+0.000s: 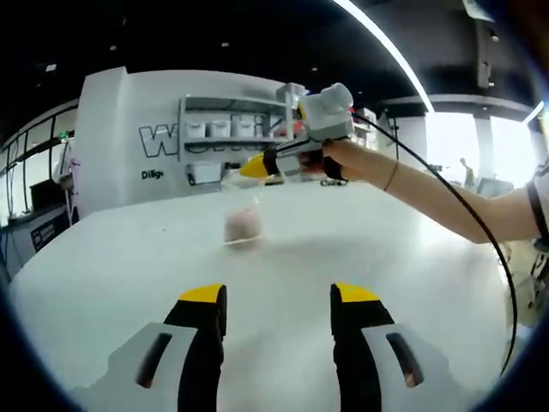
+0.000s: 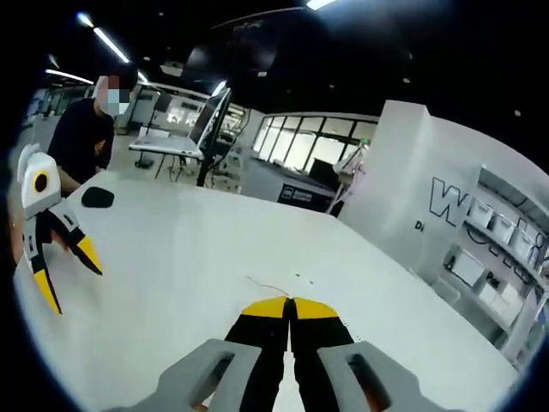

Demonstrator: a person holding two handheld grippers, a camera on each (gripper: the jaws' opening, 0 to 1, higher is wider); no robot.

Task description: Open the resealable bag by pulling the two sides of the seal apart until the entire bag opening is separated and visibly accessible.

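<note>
Left hand-held gripper (image 1: 279, 300), left gripper view: two black jaws with yellow tips on grey plastic bodies, standing well apart with nothing between them, above a smooth white table (image 1: 412, 257). Beyond the tips, mid-table, stands the resealable bag (image 1: 242, 219), a clear, glossy plastic pouch with a rounded pinkish mass in its lower part; its outline is blurred. At the bag's top edge sits the right hand-held gripper (image 1: 254, 166), yellow-tipped with a pale boxy body, held by a hand (image 1: 339, 159) whose bare forearm reaches in from the right, a black cable trailing along it. Whether its tips actually pinch the bag's edge cannot be told here.

Right gripper view: the right hand-held gripper (image 2: 290, 307) has its yellow tips pressed together; a thin wisp of clear film shows just past them, too faint to confirm as the bag. At left the left hand-held gripper (image 2: 69, 275) appears, jaws splayed. Farther off are a black oval object (image 2: 97, 197) on the table, a seated person (image 2: 86, 137), and a white wall with shelving (image 2: 506, 249).
</note>
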